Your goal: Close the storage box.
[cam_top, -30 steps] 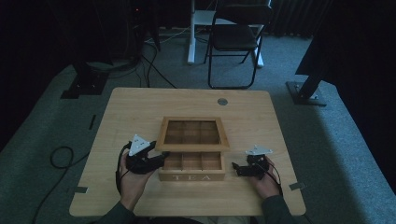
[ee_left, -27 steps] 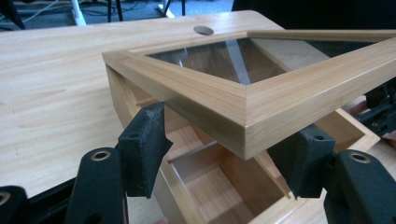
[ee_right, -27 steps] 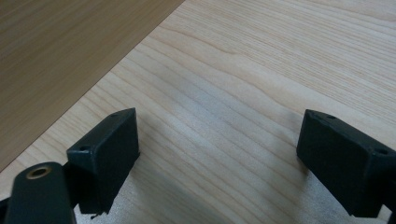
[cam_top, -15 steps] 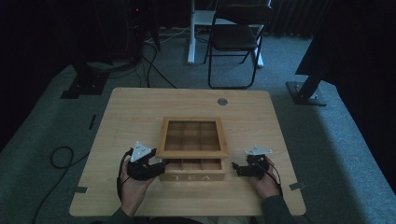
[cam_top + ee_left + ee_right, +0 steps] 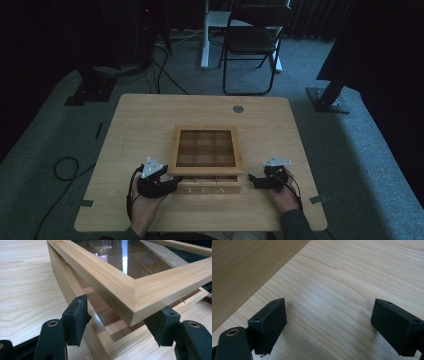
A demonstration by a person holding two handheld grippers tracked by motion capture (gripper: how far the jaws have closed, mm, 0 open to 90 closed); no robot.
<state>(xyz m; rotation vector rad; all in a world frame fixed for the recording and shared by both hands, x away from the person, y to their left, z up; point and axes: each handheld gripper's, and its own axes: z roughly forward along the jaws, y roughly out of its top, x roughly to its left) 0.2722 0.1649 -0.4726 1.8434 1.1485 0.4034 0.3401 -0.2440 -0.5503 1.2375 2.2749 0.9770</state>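
Both claws are wide open, holding nothing. The left claw (image 5: 117, 322) sits around the lid (image 5: 130, 290) corner of the tea box (image 5: 207, 187); the lid could slip and slam.

Each black two-jaw gripper, left (image 5: 165, 186) and right (image 5: 252, 181), carries a grey three-cornered plate, brass-ringed screw holes, black trailing cable; dark sleeves.

Pale wood surface (image 5: 150, 120) with fine parallel grain. Light-brown wooden tea box (image 5: 206, 185) lettered "TEA" on its front; the lid frame (image 5: 205, 171) is honey-toned around a clear pane. Left gripper (image 5: 169, 184) and right gripper (image 5: 254, 181): black, each topped by a grey plate. Grey carpet (image 5: 350, 150); black chair (image 5: 250, 45).
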